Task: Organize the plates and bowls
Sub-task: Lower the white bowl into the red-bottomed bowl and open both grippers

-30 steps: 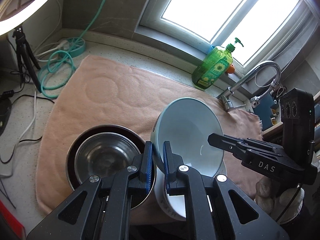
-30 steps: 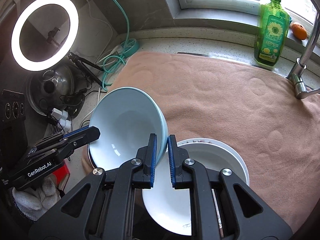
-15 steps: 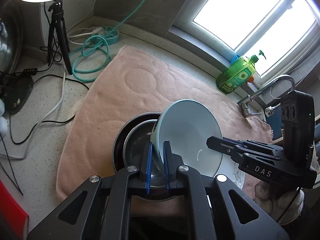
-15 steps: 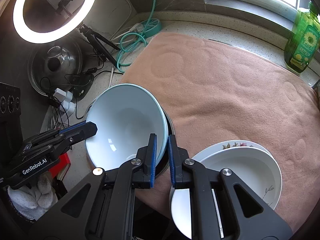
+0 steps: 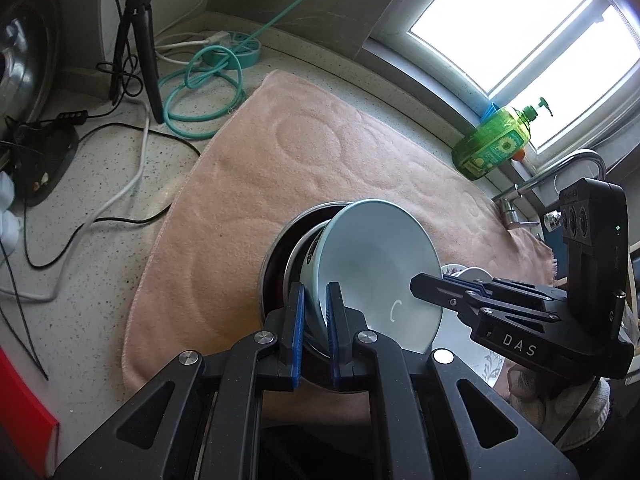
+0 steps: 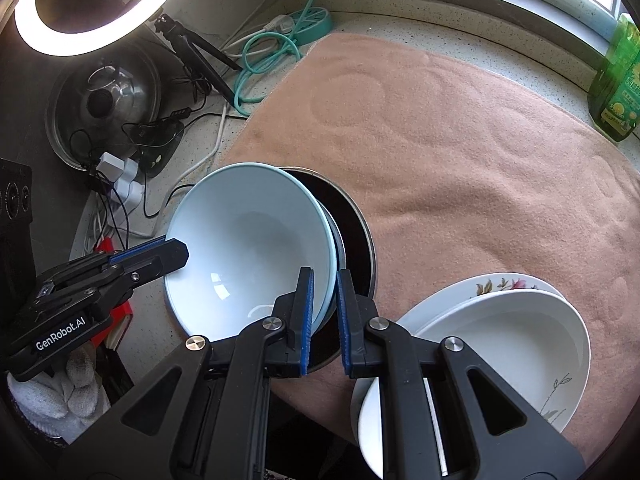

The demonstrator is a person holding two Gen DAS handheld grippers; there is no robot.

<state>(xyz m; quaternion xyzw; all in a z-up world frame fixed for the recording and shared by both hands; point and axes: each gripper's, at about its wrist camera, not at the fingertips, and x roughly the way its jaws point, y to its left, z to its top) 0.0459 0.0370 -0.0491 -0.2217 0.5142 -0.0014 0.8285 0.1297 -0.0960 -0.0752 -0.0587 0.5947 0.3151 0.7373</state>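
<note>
A light blue bowl (image 5: 380, 264) (image 6: 248, 248) hangs tilted between both grippers. My left gripper (image 5: 316, 312) is shut on its near rim in the left wrist view, and my right gripper (image 6: 325, 304) is shut on the opposite rim. Each gripper shows in the other's view: the right gripper (image 5: 424, 282) and the left gripper (image 6: 176, 246). Right under the bowl a steel bowl (image 5: 298, 252) sits in a dark round dish (image 6: 360, 240) on the pink towel (image 6: 460, 152). Whether the blue bowl touches the steel one I cannot tell. Stacked white plates (image 6: 500, 332) lie to the right.
A green soap bottle (image 5: 494, 142) and a tap (image 5: 560, 168) stand by the window. A teal hose (image 5: 200, 92), a tripod (image 5: 140, 40), cables, a ring light (image 6: 96, 8) and a pot lid (image 6: 104, 100) crowd the counter to the left. A red book (image 5: 24, 408) lies at the counter's front edge.
Both grippers carried the blue bowl leftwards from above the white plates to over the steel bowl, and lower. Both grips stayed shut on its rim.
</note>
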